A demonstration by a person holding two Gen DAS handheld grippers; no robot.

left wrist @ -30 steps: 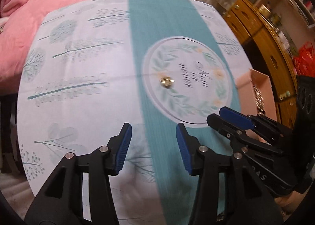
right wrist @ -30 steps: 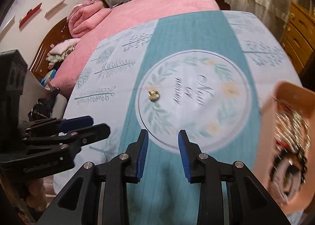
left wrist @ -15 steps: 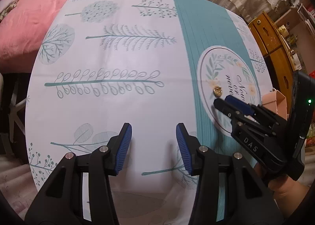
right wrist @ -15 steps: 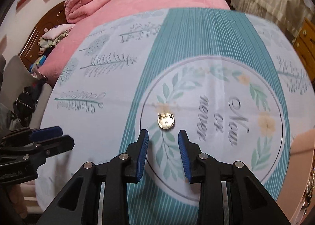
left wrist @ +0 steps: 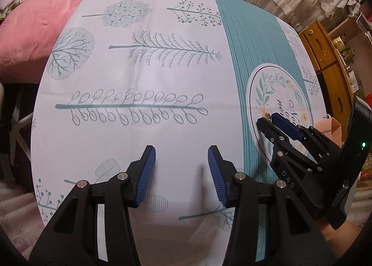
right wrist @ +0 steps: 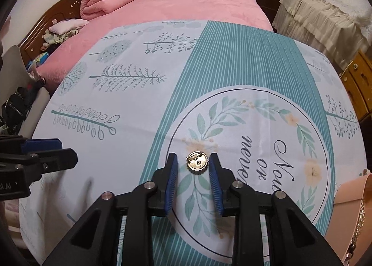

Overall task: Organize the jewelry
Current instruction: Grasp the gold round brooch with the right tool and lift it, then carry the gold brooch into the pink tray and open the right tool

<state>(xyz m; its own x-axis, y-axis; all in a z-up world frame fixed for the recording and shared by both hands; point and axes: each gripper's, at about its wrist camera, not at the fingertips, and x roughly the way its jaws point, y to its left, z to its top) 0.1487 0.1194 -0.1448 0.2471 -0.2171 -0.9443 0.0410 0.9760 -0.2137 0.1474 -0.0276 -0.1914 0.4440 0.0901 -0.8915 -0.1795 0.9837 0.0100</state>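
The right gripper (right wrist: 193,166) has been brought down from well short of the small gold brooch (right wrist: 197,163) to straddle it, and its jaws are closing with the brooch between them; the pads (right wrist: 172,177) appear not yet to be pressing on it, though the gap is hard to judge. The brooch lies on the tabletop (right wrist: 130,145), at the left inside the round leaf print. The left gripper (left wrist: 181,168) has been shifted left over bare cloth and hangs apart, with nothing between its 2 fingers. A pink box (right wrist: 348,200) holding chains is seen at the right edge, likely the brooch's destination once lifted.
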